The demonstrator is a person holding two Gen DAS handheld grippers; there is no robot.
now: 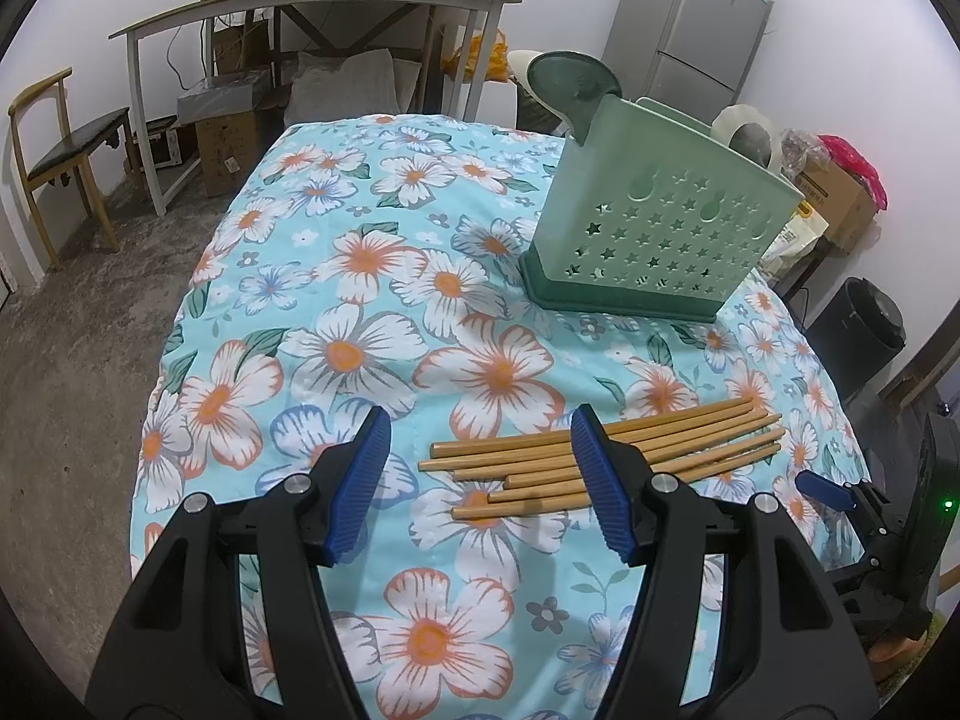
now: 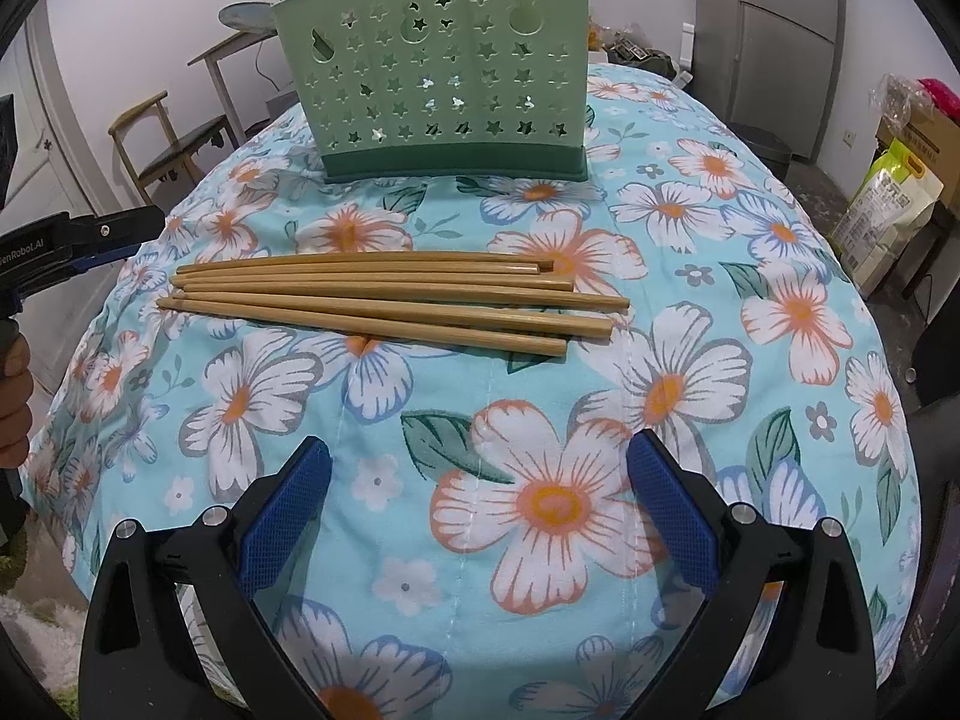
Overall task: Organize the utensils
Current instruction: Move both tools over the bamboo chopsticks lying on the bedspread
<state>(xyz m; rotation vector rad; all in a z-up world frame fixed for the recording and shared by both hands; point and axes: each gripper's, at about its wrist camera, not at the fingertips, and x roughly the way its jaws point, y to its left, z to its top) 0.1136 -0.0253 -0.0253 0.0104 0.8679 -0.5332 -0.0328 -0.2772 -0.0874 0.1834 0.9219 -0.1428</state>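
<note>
Several wooden chopsticks (image 1: pixel 540 468) lie side by side on the floral tablecloth (image 1: pixel 360 300); they also show in the right wrist view (image 2: pixel 390 300). A green utensil holder (image 1: pixel 654 222) with star-shaped holes stands upright beyond them, also in the right wrist view (image 2: pixel 444 78). My left gripper (image 1: pixel 480 480) is open and empty, its right finger just over the chopsticks' middle. My right gripper (image 2: pixel 480 510) is open and empty, a short way in front of the chopsticks. The right gripper's tip shows in the left wrist view (image 1: pixel 825 489); the left gripper shows at the right wrist view's left edge (image 2: pixel 78 240).
The table (image 2: pixel 780 312) is covered by the floral cloth and drops off on all sides. A wooden chair (image 1: pixel 60 144) and a desk (image 1: pixel 312 18) stand at the back left, a fridge (image 1: pixel 696 18) at the back right, boxes and bags (image 2: pixel 888 204) on the right.
</note>
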